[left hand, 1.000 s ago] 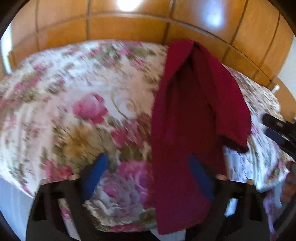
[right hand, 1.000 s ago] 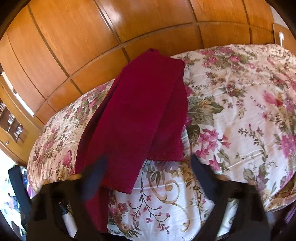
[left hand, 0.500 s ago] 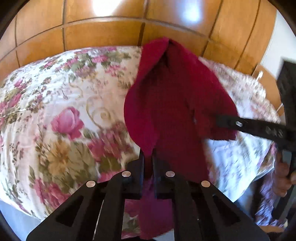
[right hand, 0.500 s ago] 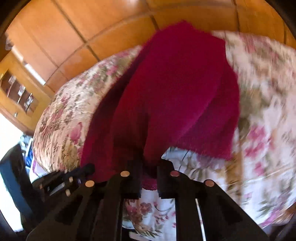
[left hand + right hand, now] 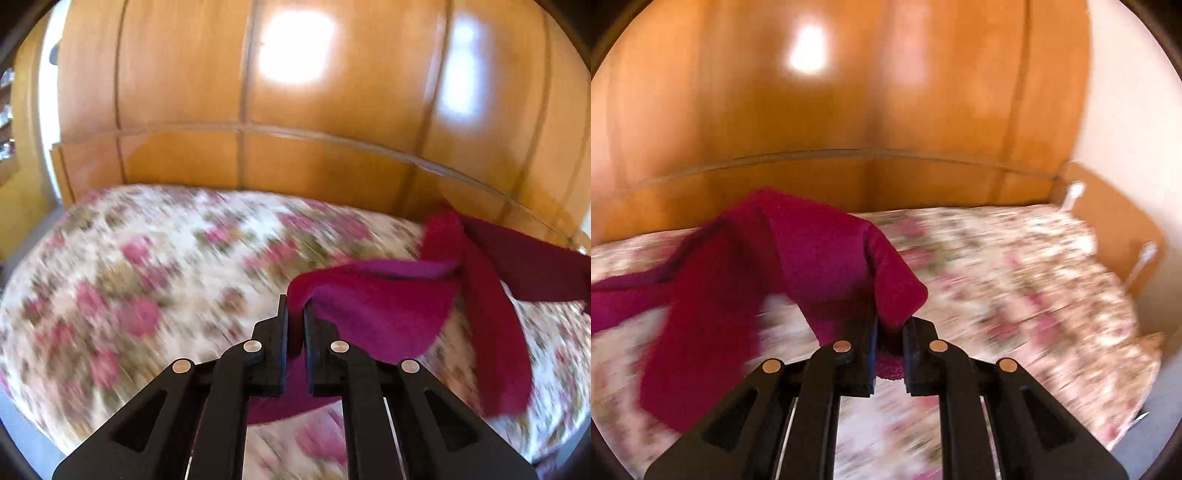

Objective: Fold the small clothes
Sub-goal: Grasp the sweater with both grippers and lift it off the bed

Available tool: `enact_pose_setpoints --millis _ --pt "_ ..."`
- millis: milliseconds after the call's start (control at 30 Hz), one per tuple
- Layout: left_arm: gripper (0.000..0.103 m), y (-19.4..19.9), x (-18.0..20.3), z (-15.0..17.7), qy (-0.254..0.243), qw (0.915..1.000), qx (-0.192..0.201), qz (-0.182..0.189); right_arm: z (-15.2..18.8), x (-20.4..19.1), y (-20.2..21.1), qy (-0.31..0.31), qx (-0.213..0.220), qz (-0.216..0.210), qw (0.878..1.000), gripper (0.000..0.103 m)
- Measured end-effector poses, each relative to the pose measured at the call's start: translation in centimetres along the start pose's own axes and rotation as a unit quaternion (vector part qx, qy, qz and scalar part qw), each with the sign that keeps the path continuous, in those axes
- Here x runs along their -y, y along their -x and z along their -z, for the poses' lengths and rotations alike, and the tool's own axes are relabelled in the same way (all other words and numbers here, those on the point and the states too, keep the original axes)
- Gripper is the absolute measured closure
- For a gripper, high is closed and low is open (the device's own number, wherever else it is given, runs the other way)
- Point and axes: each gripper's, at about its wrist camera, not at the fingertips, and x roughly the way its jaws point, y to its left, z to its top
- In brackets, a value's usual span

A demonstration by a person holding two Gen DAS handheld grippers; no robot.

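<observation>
Gripping one edge of the red garment (image 5: 388, 314) each, left claw (image 5: 295, 325) and right claw (image 5: 889, 332) are clamped shut on cloth. Garment hangs lifted over the bed (image 5: 147, 277), likely to spread it for folding.

A dark red garment (image 5: 388, 314) of soft, fuzzy, matt cloth, rather like towelling or fleece, lies partly lifted over a bed (image 5: 147, 280) covered in smooth matt cotton-like fabric printed with pink roses. The left claw (image 5: 294, 325) and the right claw (image 5: 890, 332) are matt black plastic with small round shiny metal pins at their joints, and the right one shows a blue pad on a finger. Behind the bed stands wooden panelling (image 5: 295, 110), orange-brown, smooth and glossy enough to mirror bright patches of light.
</observation>
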Motion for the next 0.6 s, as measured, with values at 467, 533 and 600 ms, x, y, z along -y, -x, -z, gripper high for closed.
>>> enact_pose_setpoints --millis 467,533,600 --pt "0.09 -13.1 -2.6 -5.9 -0.002 0.9862 -0.076 -0.147 -1.7 6.0 -16.0 -0.058 -0.134 0.09 0.985 0.059" --pt "0.073 -13.4 -2.5 -5.1 -0.003 0.9852 -0.079 -0.152 -0.9 4.2 -14.0 -0.059 -0.12 0.052 0.99 0.04" --pt "0.053 -13.1 -2.6 -4.2 0.004 0.9848 -0.071 -0.158 -0.1 2.3 -12.0 -0.054 -0.114 0.006 0.992 0.04"
